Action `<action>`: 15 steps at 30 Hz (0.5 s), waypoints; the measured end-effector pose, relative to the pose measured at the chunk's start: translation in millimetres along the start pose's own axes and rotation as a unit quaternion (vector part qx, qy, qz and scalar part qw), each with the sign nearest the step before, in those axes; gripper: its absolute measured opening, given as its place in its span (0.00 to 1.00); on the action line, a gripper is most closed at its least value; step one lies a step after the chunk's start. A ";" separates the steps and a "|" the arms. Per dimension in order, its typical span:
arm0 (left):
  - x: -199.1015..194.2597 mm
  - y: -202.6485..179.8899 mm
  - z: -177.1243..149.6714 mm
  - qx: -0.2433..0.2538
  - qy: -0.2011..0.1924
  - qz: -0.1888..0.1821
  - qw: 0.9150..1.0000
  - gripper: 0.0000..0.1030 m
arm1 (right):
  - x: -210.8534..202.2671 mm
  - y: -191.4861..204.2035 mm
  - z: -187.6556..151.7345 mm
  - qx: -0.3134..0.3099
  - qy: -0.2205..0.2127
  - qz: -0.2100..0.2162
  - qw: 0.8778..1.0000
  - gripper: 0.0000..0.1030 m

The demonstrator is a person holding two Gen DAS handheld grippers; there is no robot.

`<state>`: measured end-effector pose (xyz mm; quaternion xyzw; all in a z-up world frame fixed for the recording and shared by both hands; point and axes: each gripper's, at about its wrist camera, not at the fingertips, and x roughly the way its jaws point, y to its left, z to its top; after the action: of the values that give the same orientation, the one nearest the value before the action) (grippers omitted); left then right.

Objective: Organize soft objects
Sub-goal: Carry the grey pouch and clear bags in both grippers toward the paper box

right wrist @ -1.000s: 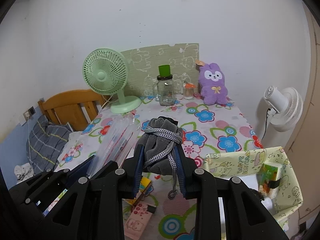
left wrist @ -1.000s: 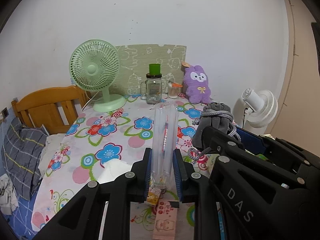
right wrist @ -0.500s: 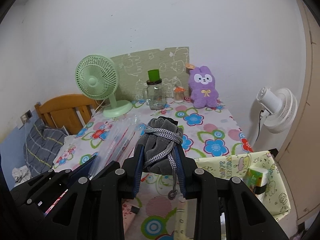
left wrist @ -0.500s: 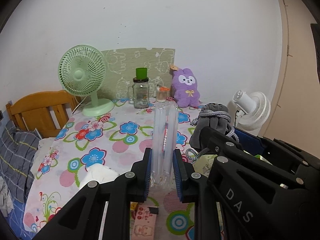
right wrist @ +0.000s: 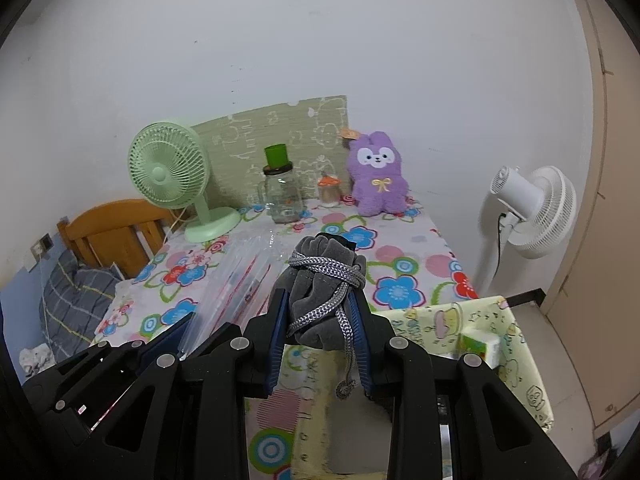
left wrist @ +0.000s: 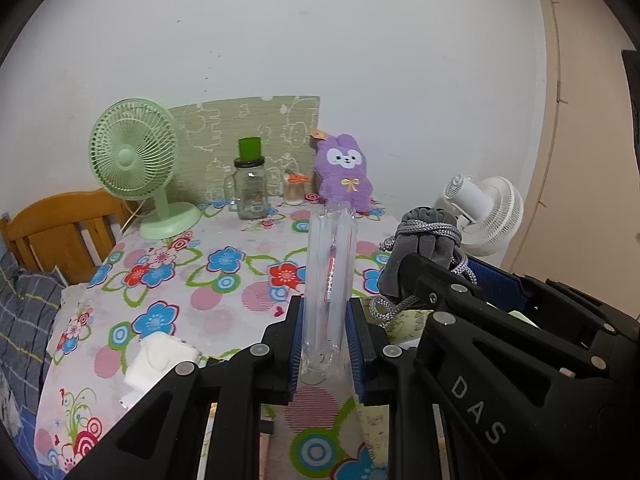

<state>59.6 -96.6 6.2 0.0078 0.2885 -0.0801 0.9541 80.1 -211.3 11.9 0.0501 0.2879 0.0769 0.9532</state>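
- Pouch point(right wrist: 324, 300), grey velvet wrapped with a braided grey drawstring, sits clenched between the blue pads of the right tongs point(right wrist: 318, 320); its gathered mouth points up and away from the camera, and its long axis runs along the fingers.
- One loose cord end point(right wrist: 346, 372) hangs down from the pouch below the pads.
- In the left wrist view the same pouch point(left wrist: 420, 252) shows at the right, raised above the near right part of the bench.
- Clear plastic sleeve point(left wrist: 330, 280) with a red strip inside is pinched by the left tongs point(left wrist: 326, 344), which are fully closed on it; the sleeve stands upright, long axis along the fingers, top end toward the far edge of the bench.
- The bench point(left wrist: 224, 312) wears a flowered cloth.
- Along its far edge stand a green fan point(left wrist: 136, 164) at the far left corner, a glass jar point(left wrist: 250, 192) with a green cup on top, a small bottle point(left wrist: 294, 188), and a purple plush rabbit point(left wrist: 344, 176) toward the far right corner, upright, facing the camera.
- A folded white cloth point(left wrist: 158, 360) lies near the left front edge.
- A yellow patterned fabric bin point(right wrist: 512, 344) sits at the near right edge, below the right tongs, with a green-and-white packet point(right wrist: 480, 348) inside.
- A white standing fan point(right wrist: 532, 212) is beside the right edge of the bench.
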 end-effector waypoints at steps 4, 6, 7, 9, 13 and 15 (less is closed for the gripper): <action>3.5 -11.7 0.6 0.007 0.002 -0.007 1.000 0.19 | -1.5 -9.7 -1.7 0.006 0.000 -0.007 1.000 0.33; 5.8 -16.6 0.5 0.009 0.004 -0.011 1.000 0.19 | -1.6 -15.4 -2.5 0.009 0.001 -0.012 1.000 0.33; 5.8 -19.5 0.3 0.011 0.004 -0.013 1.000 0.19 | -1.9 -18.9 -2.9 0.011 0.001 -0.015 1.000 0.33; 7.4 -24.6 0.2 0.012 0.006 -0.018 1.000 0.19 | -3.2 -24.5 -3.5 0.013 0.001 -0.019 1.000 0.33; 11.3 -34.0 0.0 0.016 0.009 -0.027 0.999 0.19 | -4.0 -34.5 -4.3 0.017 0.001 -0.027 0.999 0.33; 12.6 -38.3 0.3 0.018 0.011 -0.031 0.999 0.19 | -4.3 -39.7 -4.9 0.019 0.001 -0.031 0.999 0.33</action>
<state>64.0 -136.3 0.7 0.0172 0.2975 -0.1153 0.9476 78.5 -250.8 4.7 0.0593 0.2920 0.0415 0.9537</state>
